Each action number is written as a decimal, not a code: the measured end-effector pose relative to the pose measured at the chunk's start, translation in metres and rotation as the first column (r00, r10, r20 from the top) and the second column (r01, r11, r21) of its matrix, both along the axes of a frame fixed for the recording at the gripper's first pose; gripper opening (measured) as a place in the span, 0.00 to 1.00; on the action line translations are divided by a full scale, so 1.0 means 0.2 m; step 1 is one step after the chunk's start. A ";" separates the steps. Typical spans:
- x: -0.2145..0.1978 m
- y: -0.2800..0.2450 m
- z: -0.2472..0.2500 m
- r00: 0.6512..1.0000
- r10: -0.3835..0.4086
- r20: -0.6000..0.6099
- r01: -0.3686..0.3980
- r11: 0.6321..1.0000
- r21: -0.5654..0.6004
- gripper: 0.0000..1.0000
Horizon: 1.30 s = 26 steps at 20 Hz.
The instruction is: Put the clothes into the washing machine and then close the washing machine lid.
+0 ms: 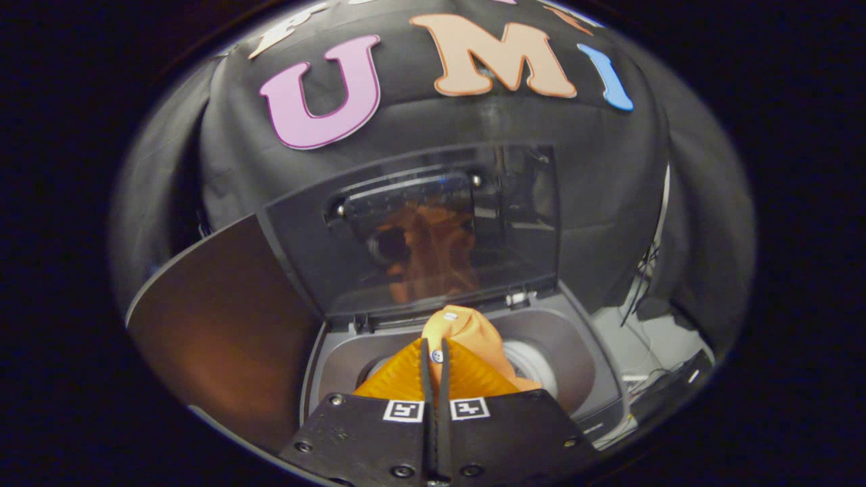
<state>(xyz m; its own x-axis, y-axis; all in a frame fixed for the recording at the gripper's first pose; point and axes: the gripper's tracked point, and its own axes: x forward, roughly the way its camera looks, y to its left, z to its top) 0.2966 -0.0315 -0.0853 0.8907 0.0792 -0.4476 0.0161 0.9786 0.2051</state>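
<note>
We are holding orange garment (473,338) in gripper (436,355), jaws nearly closed on cloth, above washing machine (575,365) opening, lid (413,230) standing open. Risk: cloth snagging rim, draping outside.

The hand-held gripper (436,352) is pinching orange clothes (467,338) above the washing machine (575,379), whose lid (419,230) is standing open.
</note>
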 end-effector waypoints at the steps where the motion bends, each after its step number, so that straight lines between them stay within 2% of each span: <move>1: 0.00 0.00 -0.03 1.000 0.000 -0.003 0.000 1.000 0.007 0.00; 5: 0.00 0.03 -0.17 0.999 0.011 -0.049 -0.011 1.000 0.004 0.01; 13: -0.03 0.08 -0.35 0.994 0.020 -0.111 -0.028 0.997 -0.070 0.11; 15: -0.03 0.09 -0.36 0.996 0.013 -0.094 -0.021 0.996 -0.086 0.24; 19: -0.13 0.13 -0.37 0.993 0.046 -0.105 -0.063 0.984 -0.165 0.54; 22: -0.20 0.17 -0.34 0.991 0.085 -0.099 -0.103 0.974 -0.202 1.00; 24: -0.25 0.14 -0.29 0.991 0.110 -0.073 -0.125 0.960 -0.250 0.96; 26: -0.31 0.08 -0.25 0.991 0.121 -0.063 -0.134 0.950 -0.283 0.98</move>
<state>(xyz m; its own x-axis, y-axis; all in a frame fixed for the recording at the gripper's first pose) 0.2343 -0.0161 -0.1356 0.8601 0.0533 -0.5073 -0.1096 0.9906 -0.0817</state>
